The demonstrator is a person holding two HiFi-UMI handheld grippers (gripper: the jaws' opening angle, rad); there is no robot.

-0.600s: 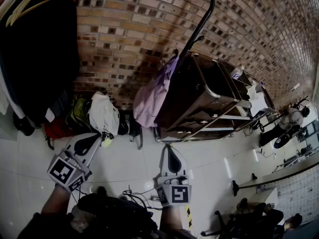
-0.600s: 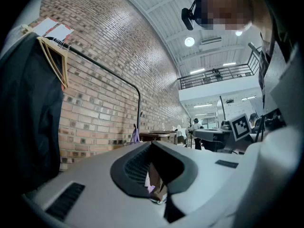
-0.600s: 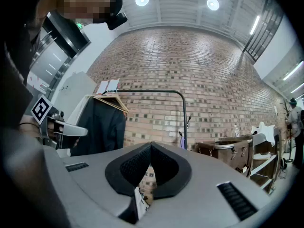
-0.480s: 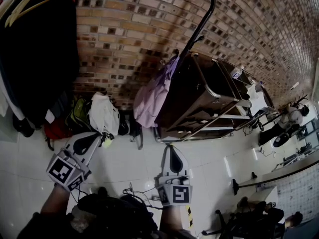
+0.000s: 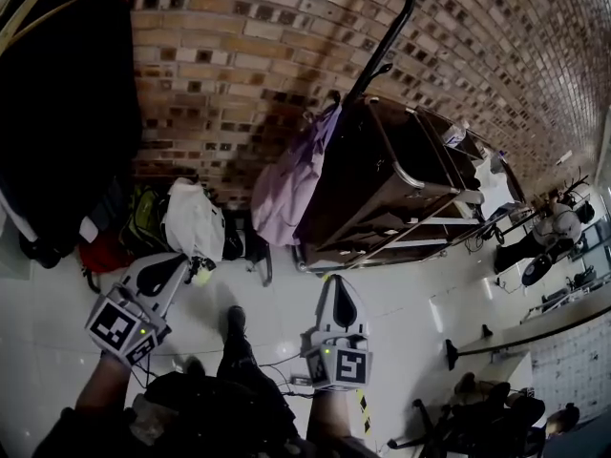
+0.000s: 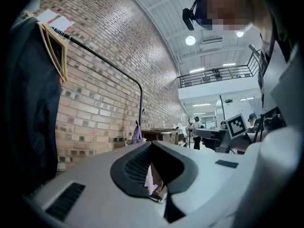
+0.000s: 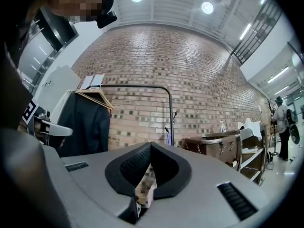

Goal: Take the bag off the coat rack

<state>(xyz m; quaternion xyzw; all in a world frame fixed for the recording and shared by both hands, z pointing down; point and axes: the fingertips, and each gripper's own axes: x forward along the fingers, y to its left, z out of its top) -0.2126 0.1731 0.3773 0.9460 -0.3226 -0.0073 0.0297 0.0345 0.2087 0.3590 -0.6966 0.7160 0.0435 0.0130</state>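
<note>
A purple bag (image 5: 294, 181) hangs from a hook on the black coat rack (image 5: 384, 53) in front of the brick wall. It also shows small and far off as the purple bag (image 6: 137, 135) and the purple bag (image 7: 169, 137) in the two gripper views. My left gripper (image 5: 194, 262) is low at the left, shut and empty, pointing toward the floor bags. My right gripper (image 5: 335, 282) is shut and empty too, below the bag and well short of it. The rack's rail (image 7: 142, 86) carries a dark jacket on a wooden hanger.
Dark garments (image 5: 57, 113) hang at the left. A white bag (image 5: 191, 222), a green bag (image 5: 143, 219) and a red bag (image 5: 100, 251) lie on the floor by the wall. A brown metal-framed cart (image 5: 391, 189) stands right of the purple bag. My foot (image 5: 234, 327) and cables lie between the grippers.
My foot has stepped forward between the grippers and the view has shifted slightly toward the rack. Both grippers stay shut and empty.
</note>
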